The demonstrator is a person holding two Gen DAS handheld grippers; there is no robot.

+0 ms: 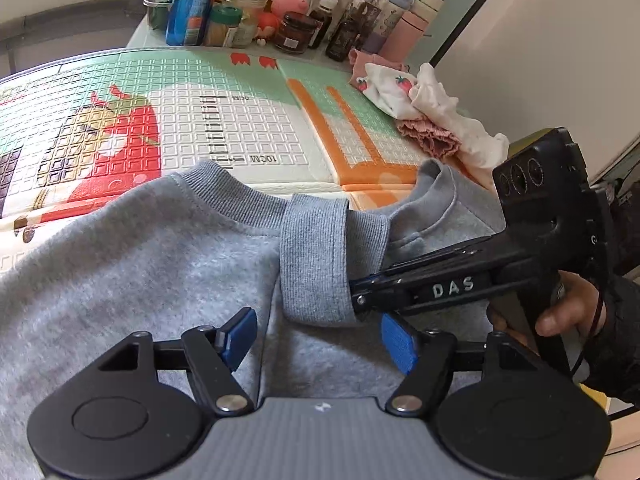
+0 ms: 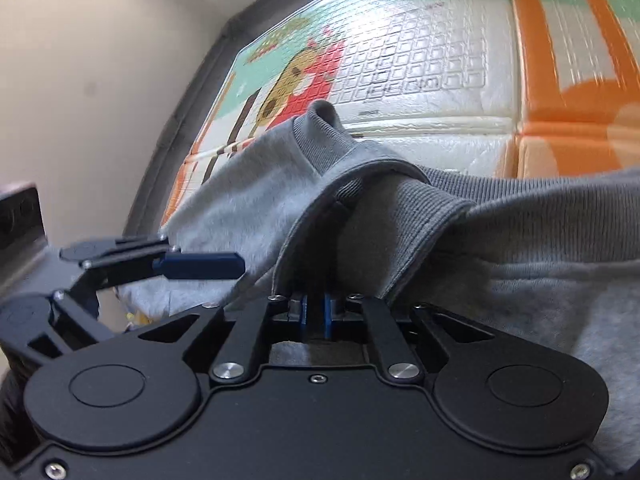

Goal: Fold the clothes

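A grey sweatshirt (image 1: 140, 272) lies on a patterned play mat (image 1: 240, 120), its ribbed neckline toward the far side. A ribbed sleeve cuff (image 1: 316, 256) is folded across the chest. My right gripper (image 1: 356, 300) comes in from the right, shut on the cuff's edge. In the right wrist view the cuff (image 2: 400, 208) drapes over the right gripper (image 2: 316, 312) and hides its tips; the blue pads stand close together. My left gripper (image 1: 320, 340) hovers open just above the sweatshirt body, nothing between its fingers. One of its blue fingers (image 2: 200, 266) shows at the left.
A heap of white strawberry-print and pink clothes (image 1: 420, 100) lies on the mat's far right. Bottles, jars and toys (image 1: 260, 12) crowd the far end. A person's hand (image 1: 568, 308) holds the right gripper's handle. A pale wall (image 2: 80, 80) borders the mat.
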